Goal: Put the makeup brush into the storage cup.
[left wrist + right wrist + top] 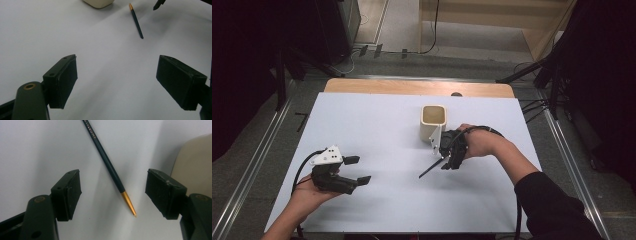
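Note:
A dark green pencil (107, 162) with a gold tip lies flat on the white table sheet (382, 130). My right gripper (113, 192) hangs over its gold end, jaws apart on either side, pads clear of it. From above, the pencil (430, 169) pokes out to the left under the right gripper (451, 155). A cream square cup (433, 121) stands upright just behind that gripper. My left gripper (357, 171) rests near the table's left front, jaws wide with nothing between them. Its own view shows the pencil (136, 21) farther off and the left gripper (116, 82) open.
The cup's cream wall (192, 165) rises close to the right jaw in the right gripper view. A wooden strip (417, 87) runs along the table's far edge. Metal rails (257, 150) flank the table on both sides.

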Motion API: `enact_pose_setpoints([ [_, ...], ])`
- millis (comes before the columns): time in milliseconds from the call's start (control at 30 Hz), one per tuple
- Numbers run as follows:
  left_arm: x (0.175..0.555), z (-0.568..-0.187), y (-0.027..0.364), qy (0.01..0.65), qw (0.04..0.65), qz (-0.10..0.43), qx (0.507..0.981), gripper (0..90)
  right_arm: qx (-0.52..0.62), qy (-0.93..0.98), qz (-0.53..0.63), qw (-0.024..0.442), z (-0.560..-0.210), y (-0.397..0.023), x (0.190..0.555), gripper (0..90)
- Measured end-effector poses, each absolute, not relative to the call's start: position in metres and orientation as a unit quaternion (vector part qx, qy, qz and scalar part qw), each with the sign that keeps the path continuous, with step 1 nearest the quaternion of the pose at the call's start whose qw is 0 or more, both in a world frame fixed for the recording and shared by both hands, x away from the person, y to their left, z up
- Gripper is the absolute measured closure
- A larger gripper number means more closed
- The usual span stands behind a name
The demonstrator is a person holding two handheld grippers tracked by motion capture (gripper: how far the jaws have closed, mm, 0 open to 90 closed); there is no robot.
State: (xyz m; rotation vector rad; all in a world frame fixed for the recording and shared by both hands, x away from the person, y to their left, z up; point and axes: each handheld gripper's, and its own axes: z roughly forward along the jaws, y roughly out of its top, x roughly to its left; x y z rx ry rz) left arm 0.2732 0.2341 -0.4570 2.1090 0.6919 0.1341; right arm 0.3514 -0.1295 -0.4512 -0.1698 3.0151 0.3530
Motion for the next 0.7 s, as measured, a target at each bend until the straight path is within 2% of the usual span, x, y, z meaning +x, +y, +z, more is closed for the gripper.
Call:
enact_pose_setpoints([
  [367,0.273,-0.457,0.234,0.279,0.443,0.054,0.850,17.9,-0.108,0.986,0.108,0.062,-0.452,-0.131,0.356,26.8],
  [700,0.273,-0.457,0.234,0.279,0.443,0.053,0.850,17.9,-0.136,0.984,0.083,0.077,-0.450,-0.132,0.363,32.1],
])
